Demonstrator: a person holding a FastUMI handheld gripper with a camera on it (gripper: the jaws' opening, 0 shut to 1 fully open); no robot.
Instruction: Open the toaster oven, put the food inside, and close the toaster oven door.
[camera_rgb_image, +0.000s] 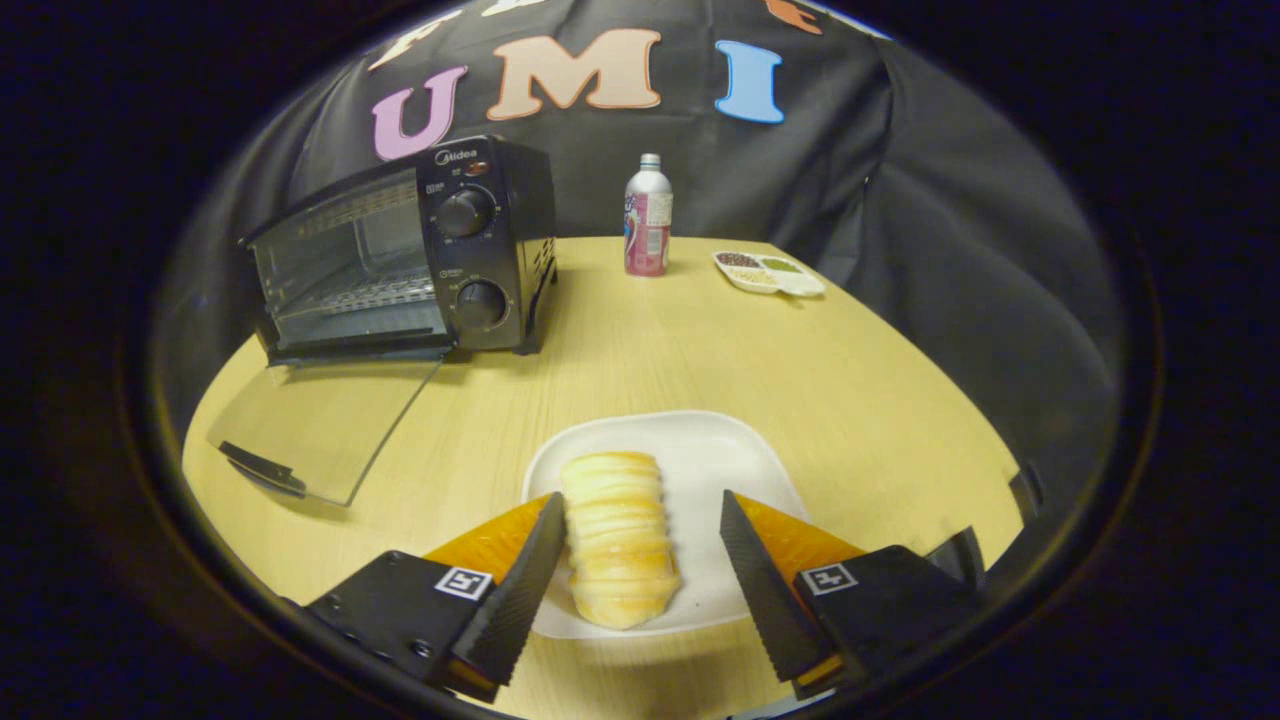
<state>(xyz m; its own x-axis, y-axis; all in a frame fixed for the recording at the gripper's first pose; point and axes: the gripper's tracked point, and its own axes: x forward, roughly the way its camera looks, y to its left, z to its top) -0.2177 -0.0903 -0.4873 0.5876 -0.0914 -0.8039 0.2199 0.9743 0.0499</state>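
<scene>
Gripper (640, 560) spread wide over a white plate (720, 450) near the front edge of the pale wooden worktop (850, 400). Between the fingers, a ridged, golden bread roll (615, 540), lying lengthwise along the plate and off-centre toward the left finger. Left finger (520, 580) touching or all but touching the roll's side; right finger (760, 580) clearly apart from it, with bare plate between. No grip on the roll: only one finger anywhere near contact.

Toward the far left corner of the worktop, a black toaster oven (400, 255), turned slightly so its front faces the middle of the worktop. Oven door (320, 425) folded fully down, glass panel lying flat on the worktop in front of the cavity, dark handle (262, 468) at its free edge. Inside the cavity, a wire rack (370, 295) visible. Two round knobs (465, 212) stacked one above the other on the control panel to the right of the cavity.

At the far edge, roughly mid-worktop, an upright bottle (647, 215) with a silver cap and a pink-and-white label, standing well apart from the oven. Just beside it to the right, near the far right corner, a small white divided dish (768, 272) with dark, green and pale contents in separate compartments; contents too small to identify.
</scene>
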